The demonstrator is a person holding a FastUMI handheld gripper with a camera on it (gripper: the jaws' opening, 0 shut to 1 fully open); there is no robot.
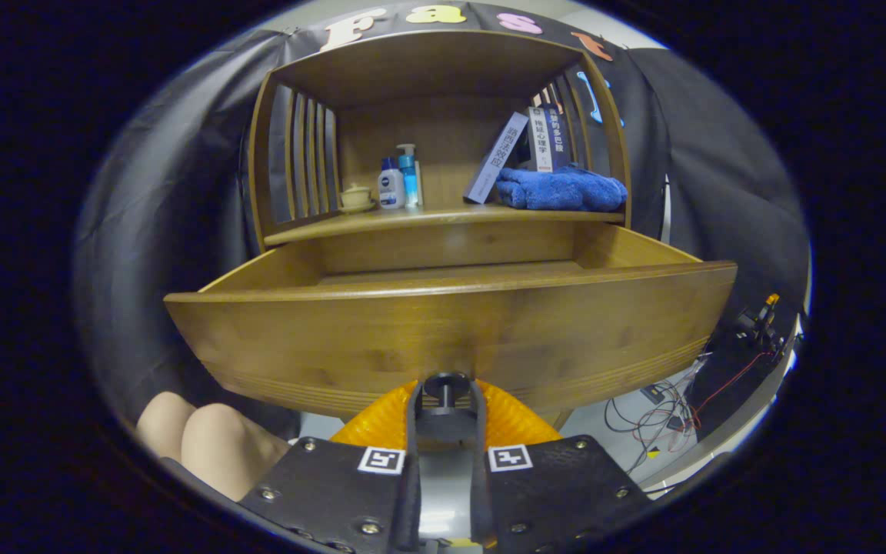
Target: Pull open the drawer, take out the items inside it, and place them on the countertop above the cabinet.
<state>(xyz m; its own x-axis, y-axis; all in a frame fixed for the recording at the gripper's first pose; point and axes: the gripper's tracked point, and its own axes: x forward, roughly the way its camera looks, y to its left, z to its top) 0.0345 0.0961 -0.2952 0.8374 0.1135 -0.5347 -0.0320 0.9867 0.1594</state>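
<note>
Wooden and pulled well out, the drawer [451, 323] juts from the cabinet [443, 115] toward the camera, so the opening step looks about finished. The gripper [445, 400] is clenched on the drawer's dark knob [445, 382], a finger on each side, at the lower middle of the drawer front. Next, I judge, the fingers must release the knob, rise over the front panel and reach down inside. From this low angle that panel hides the drawer's floor, so any items in it cannot be made out. Above the drawer, the countertop [443, 218] carries bottles [399, 181], books [524, 150] and a blue towel [562, 190].
</note>
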